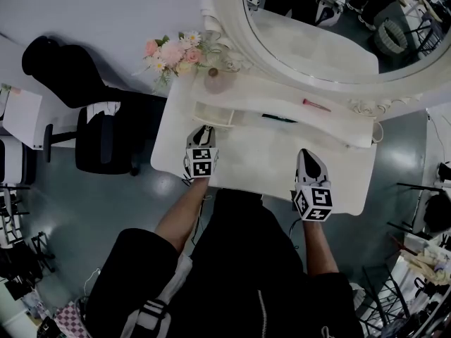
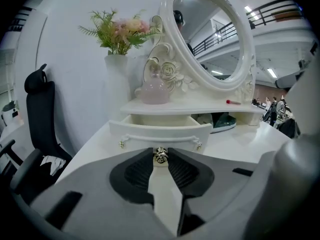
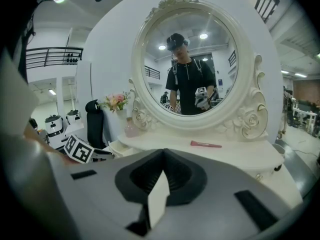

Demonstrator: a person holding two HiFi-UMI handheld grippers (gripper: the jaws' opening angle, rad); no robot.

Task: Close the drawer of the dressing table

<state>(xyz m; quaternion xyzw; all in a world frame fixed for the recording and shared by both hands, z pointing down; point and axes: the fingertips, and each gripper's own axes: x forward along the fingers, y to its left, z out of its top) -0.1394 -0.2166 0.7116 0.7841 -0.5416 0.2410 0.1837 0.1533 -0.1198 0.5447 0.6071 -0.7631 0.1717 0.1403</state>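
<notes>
Head view steeply down, gripper views low, close, sharing dressing table (image 1: 261,153)

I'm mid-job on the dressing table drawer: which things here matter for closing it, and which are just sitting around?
Part of the job:
- drawer, open
- its knob, gripped by the left gripper
- dressing table

Just lying about:
- flowers
- pink bottle
- pink stick
- mirror
- black chair
- right gripper, shut, empty

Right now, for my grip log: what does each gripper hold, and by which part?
The left gripper grips the drawer by its gold knob; the right gripper holds nothing, jaws together.
</notes>
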